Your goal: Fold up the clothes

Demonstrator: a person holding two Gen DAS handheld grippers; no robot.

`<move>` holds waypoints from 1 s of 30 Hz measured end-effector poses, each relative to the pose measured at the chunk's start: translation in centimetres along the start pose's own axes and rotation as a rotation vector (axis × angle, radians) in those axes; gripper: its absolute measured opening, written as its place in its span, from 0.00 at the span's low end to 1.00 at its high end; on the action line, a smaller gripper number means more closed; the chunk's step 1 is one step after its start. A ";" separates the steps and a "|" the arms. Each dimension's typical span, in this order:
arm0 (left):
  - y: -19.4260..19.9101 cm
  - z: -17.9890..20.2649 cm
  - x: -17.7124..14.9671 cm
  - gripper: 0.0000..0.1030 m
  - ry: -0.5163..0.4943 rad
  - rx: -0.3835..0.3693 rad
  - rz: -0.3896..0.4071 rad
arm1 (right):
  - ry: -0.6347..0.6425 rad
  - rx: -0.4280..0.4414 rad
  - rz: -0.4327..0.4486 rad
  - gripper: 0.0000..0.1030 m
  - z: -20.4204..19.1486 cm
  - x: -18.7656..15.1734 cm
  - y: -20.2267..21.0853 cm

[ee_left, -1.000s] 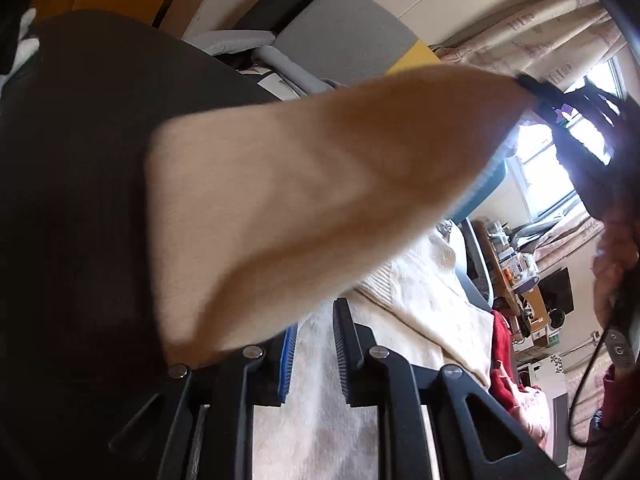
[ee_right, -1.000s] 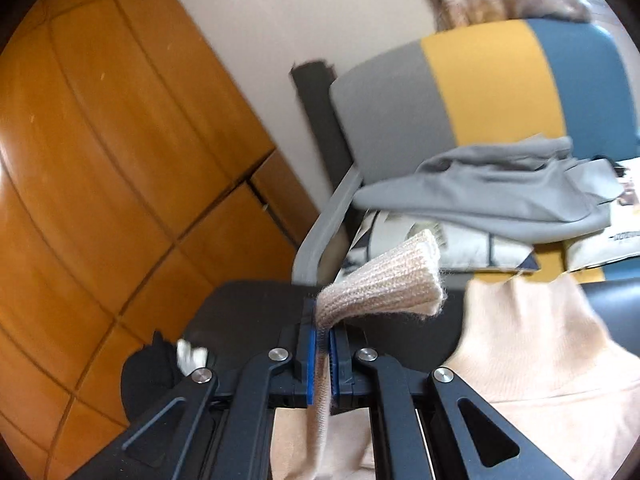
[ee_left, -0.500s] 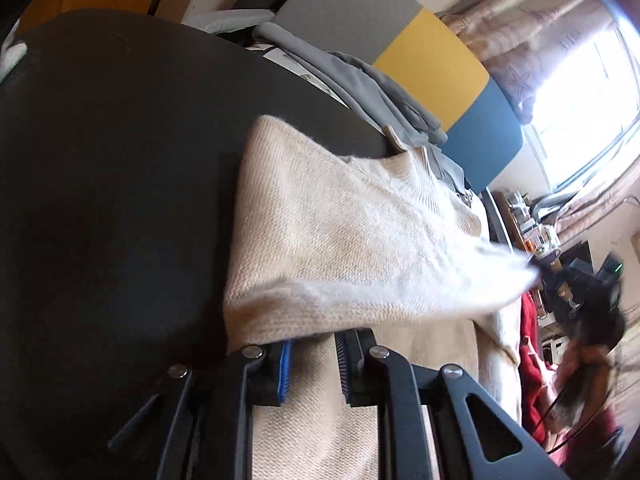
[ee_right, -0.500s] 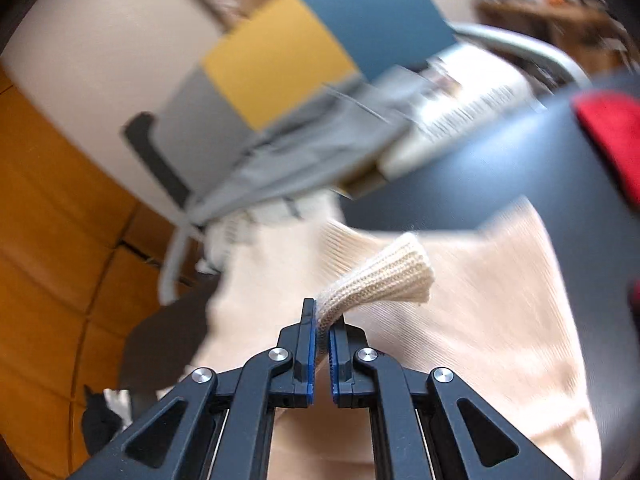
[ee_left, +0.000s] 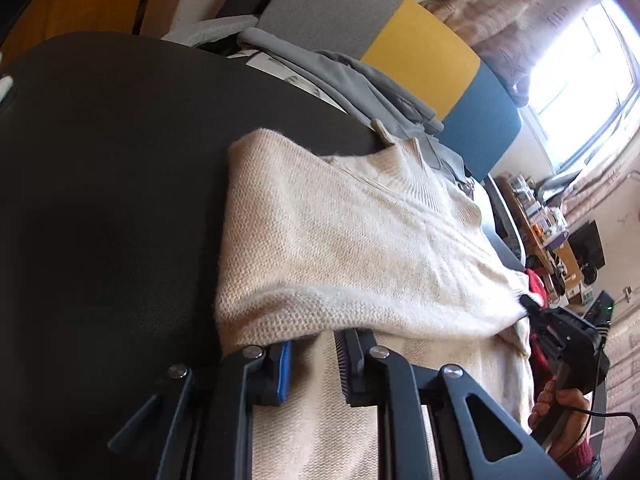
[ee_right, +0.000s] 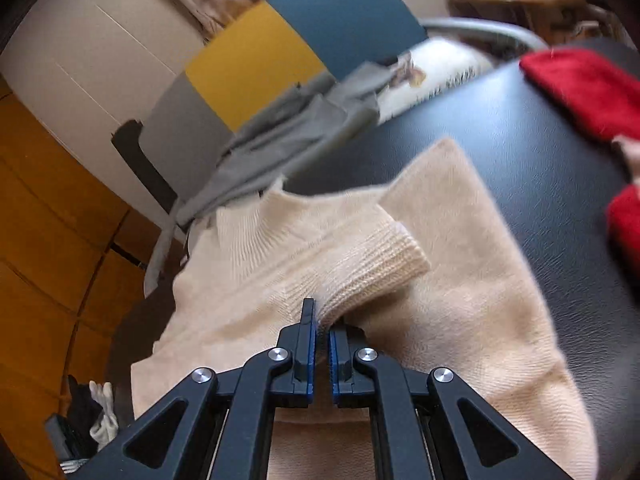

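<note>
Sweater [ee_right: 460,320]: cream knit, sleeve folded across; right tongs [ee_right: 322,344] clamp its ribbed cuff [ee_right: 384,268], left tongs [ee_left: 312,364] apart.

Black table [ee_right: 500,152] bears cream sweater [ee_right: 460,280], seemingly red cloth [ee_right: 584,88].

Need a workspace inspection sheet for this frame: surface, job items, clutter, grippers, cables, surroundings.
Surface: black leather-look tabletop, partly covered.
Job's things: cream knitted sweater lying on it, one sleeve folded across the body; ribbed cuff at the right gripper's tips.
Clutter: red fuzzy garment; grey cloth draped at the far edge.
Grippers: left gripper open over the sweater; right gripper nearly closed on the cuff.
Cables: black cable by the right hand.
Surroundings: grey, yellow and blue chair back; window.
</note>
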State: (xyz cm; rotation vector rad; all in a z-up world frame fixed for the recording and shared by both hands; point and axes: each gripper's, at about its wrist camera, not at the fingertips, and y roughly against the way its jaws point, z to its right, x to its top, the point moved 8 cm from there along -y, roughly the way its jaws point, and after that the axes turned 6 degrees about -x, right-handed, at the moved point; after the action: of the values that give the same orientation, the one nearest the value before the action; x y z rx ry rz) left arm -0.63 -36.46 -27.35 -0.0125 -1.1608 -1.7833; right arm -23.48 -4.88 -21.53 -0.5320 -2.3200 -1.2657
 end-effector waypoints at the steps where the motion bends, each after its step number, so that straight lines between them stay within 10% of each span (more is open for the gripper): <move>1: -0.3 0.0 -0.1 0.17 -0.001 0.004 -0.011 | -0.004 -0.017 -0.002 0.05 0.2 -0.2 0.0; 7: 0.1 -0.1 -0.6 0.17 -0.017 -0.013 -0.053 | -0.102 0.013 -0.051 0.05 2.9 -2.2 -0.9; 12: 2.5 -0.5 -3.1 0.17 -0.069 -0.060 -0.118 | -0.132 0.042 -0.081 0.25 3.0 -2.4 0.2; 17: 6.0 -2.9 -4.9 0.17 -0.059 -0.054 -0.090 | 0.020 -0.075 -0.026 0.46 2.9 -3.4 3.8; 30: 5.2 -3.1 3.1 0.20 0.000 -0.028 0.055 | 0.381 -0.079 -0.047 0.52 -7.6 -5.0 0.0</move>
State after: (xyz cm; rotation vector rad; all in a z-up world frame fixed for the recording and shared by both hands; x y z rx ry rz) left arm 2.85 -41.23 -24.02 -0.0607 -1.1251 -1.7516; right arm -17.84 -11.93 -20.60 -0.2356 -1.9822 -1.3514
